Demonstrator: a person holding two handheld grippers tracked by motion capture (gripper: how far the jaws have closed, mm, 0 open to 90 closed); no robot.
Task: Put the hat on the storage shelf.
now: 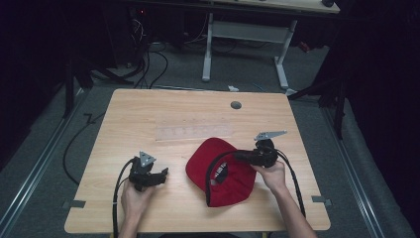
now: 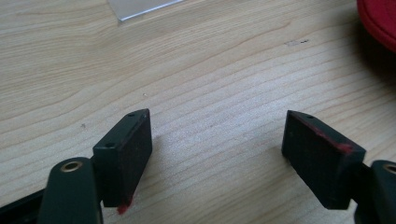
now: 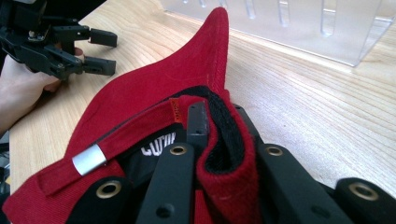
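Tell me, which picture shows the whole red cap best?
The high view: the red cap lies whole on the table. The right gripper view shows its rim up close, pinched between that gripper's jaws. The left gripper view catches a red edge at the corner.

Overhead light falls brightly on the wooden table (image 1: 148, 114), while the room around it sinks into near black. Soft, short shadows lie beside the red cap (image 1: 218, 171). The high view is slightly soft; both gripper views blur at their nearest edges.
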